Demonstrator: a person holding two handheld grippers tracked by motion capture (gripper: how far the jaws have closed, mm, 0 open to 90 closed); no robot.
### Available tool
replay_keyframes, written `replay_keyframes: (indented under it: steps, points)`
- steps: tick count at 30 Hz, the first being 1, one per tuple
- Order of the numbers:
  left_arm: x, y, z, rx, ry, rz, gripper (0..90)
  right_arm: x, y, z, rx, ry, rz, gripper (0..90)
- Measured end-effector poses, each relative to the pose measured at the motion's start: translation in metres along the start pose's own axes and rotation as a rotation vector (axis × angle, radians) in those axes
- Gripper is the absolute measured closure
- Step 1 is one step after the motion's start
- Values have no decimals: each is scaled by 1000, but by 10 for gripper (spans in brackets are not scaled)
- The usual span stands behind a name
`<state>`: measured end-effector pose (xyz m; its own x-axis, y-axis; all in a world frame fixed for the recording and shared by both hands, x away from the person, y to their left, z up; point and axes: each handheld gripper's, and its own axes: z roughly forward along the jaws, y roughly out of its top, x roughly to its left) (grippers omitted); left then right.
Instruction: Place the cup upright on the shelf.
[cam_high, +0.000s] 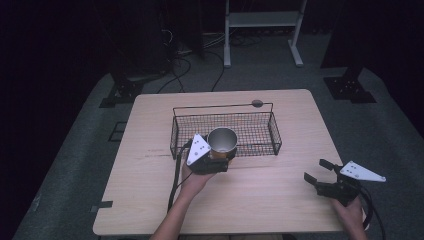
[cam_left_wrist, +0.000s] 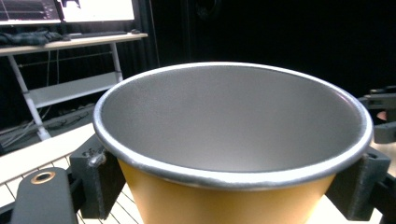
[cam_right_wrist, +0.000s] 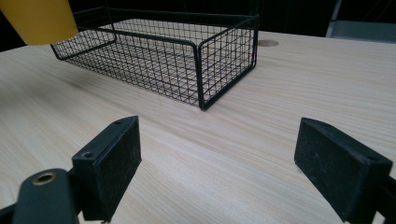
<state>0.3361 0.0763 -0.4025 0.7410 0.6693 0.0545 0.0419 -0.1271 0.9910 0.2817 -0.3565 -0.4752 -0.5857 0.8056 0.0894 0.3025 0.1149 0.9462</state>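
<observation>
A cup (cam_high: 222, 140) with a yellow outside and a grey metal inside is held upright in my left gripper (cam_high: 220, 153), which is shut on its sides. The cup (cam_left_wrist: 233, 135) sits between the black fingers (cam_left_wrist: 95, 179) just under its rim. It hangs at the front wall of a black wire basket (cam_high: 274, 131) in the middle of the table. The cup's yellow side (cam_right_wrist: 39, 18) also shows above the basket's (cam_right_wrist: 224, 60) near corner. My right gripper (cam_high: 316, 170) rests low near the table's front right, open (cam_right_wrist: 219, 158), with nothing between its jaws.
The basket is empty and has a tall wire handle along its back. The wooden table (cam_high: 270, 200) has a round hole (cam_high: 257, 103) at its far edge. Beyond it are a white frame stand (cam_high: 262, 20), floor cables (cam_high: 175, 65) and black stand bases (cam_high: 350, 87).
</observation>
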Motion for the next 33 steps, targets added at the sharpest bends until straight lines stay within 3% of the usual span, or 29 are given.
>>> replay_keyframes:
  steps: [17, 23, 25, 30, 33]
  points:
    - [27, 31, 25, -16, 14, 15, 136, 0, 0, 0, -5, 3, 3, 137]
    - [36, 40, 37, -13, -1, 28, 135, -1, 0, -1, -8, 5, 5, 137]
    - [42, 43, 42, -15, -9, 9, 135, 0, 0, 0, -4, 4, -1, 137]
    - [51, 50, 53, -1, 0, 25, 135, 0, 0, 0, -6, 5, 1, 137]
    - [57, 52, 59, 7, 1, 12, 135, 0, 0, 0, -3, 4, 2, 137]
